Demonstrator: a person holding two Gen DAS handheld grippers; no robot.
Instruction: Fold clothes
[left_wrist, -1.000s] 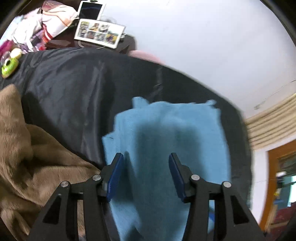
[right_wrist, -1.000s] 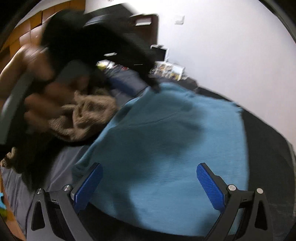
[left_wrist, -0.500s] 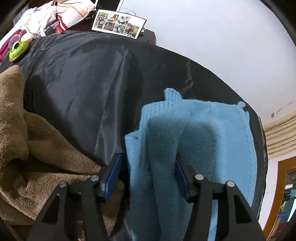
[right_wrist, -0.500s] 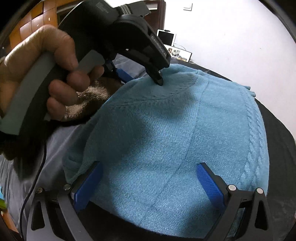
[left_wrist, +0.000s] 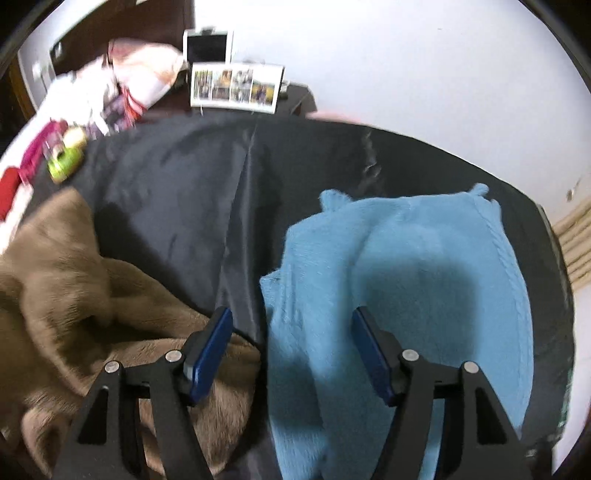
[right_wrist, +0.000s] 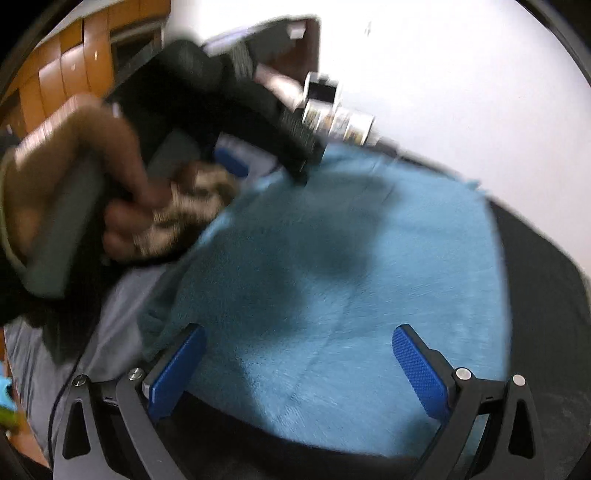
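You had no basket, box or bin in either view; the clothes lay loose on the bed. The blue sweater (left_wrist: 424, 280) was spread on the black sheet (left_wrist: 192, 192), a soft, fuzzy knit folded into a rough rectangle, with a cable rib running down its right edge and a small ribbed corner sticking up at the far left. The sheet was smooth and slightly glossy, with a long crease down its middle. Left of the sweater sat a brown garment (left_wrist: 74, 295), plush and crumpled into deep folds, just beside the sweater's near edge.

Your left gripper (left_wrist: 291, 332) was opening, its blue pads apart; the right pad stood over the sweater, the left over the brown garment's edge, and nothing was pinched between them. In the right wrist view your left hand (right_wrist: 74, 177) wrapped its grey handle, blurred.

Your right gripper (right_wrist: 297, 350) stood wide, its ridged blue pads clear of the sweater's near part and gripping nothing.

At the far side stood a white-framed photo strip (left_wrist: 234, 86) and a heap of pale fabrics (left_wrist: 110, 85)
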